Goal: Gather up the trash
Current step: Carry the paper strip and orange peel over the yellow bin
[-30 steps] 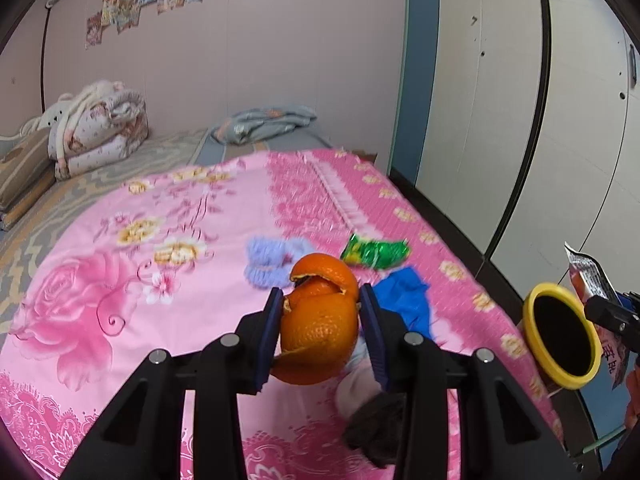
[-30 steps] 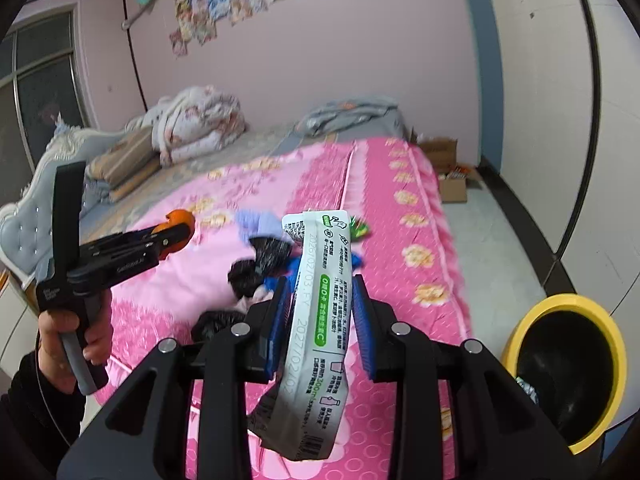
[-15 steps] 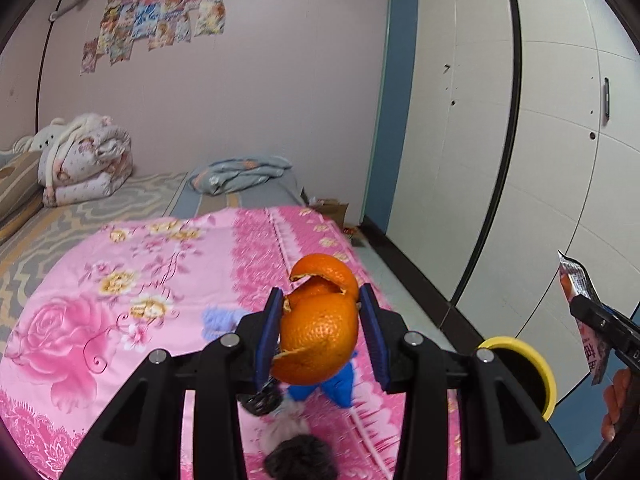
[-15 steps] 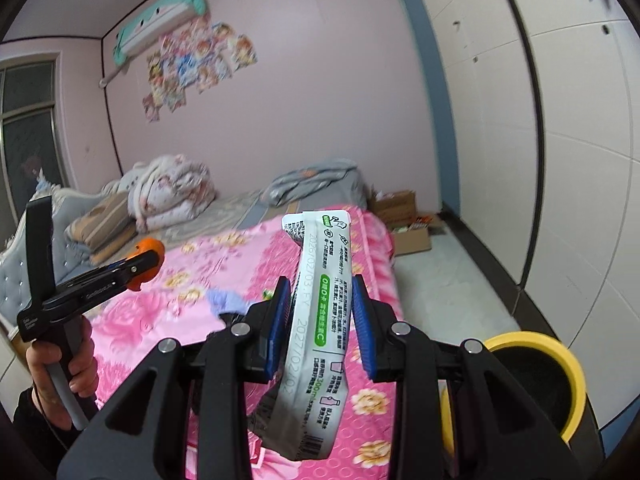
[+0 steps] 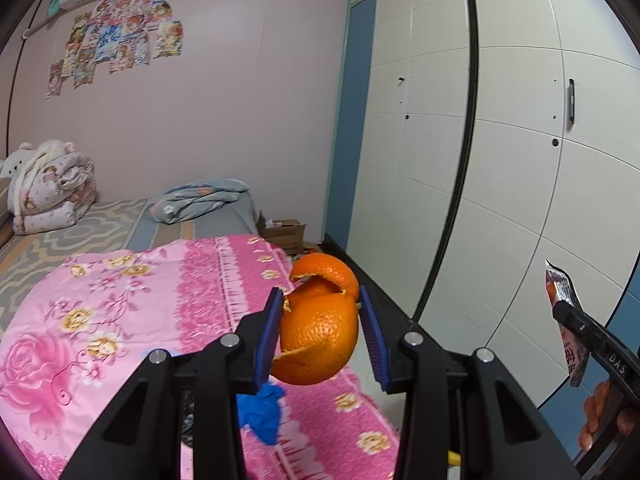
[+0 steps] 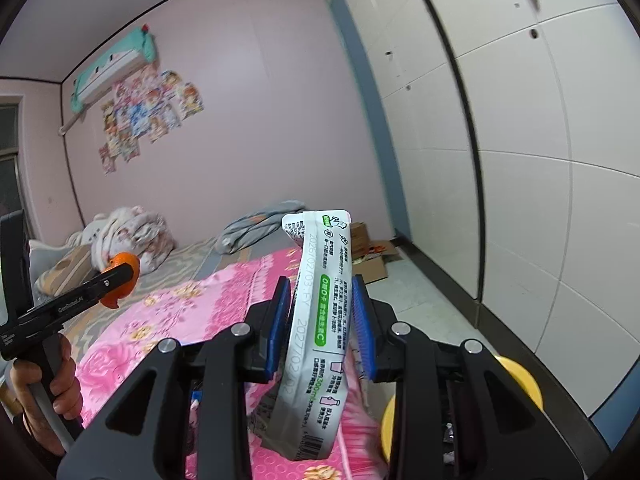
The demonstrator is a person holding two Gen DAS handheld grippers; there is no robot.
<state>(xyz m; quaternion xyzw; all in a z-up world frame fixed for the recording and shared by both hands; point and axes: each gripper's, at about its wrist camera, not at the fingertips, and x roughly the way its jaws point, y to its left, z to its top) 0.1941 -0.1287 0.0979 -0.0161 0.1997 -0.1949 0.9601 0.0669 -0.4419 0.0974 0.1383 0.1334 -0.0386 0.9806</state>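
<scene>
My left gripper point(image 5: 320, 320) is shut on an orange peel point(image 5: 320, 332) and holds it high above the pink flowered bed point(image 5: 120, 320). It also shows in the right wrist view point(image 6: 116, 276) at the left. My right gripper point(image 6: 320, 312) is shut on a white snack wrapper point(image 6: 320, 336) with green print; the wrapper also shows at the right edge of the left wrist view point(image 5: 564, 320). A yellow-rimmed trash bin point(image 6: 520, 372) sits low at the right, mostly hidden by my right gripper's body. A blue glove point(image 5: 260, 408) lies on the bed below my left gripper.
White wardrobe doors point(image 5: 500, 160) fill the right side. A cardboard box point(image 5: 284, 232) stands on the floor by the bed's far end. Folded quilts point(image 5: 48, 188) and a grey blanket point(image 5: 200, 200) lie at the bed's far side.
Both grippers have lifted and tilted upward with their loads. The bed and bin have dropped low in both views; the wall and wardrobe now fill them.
</scene>
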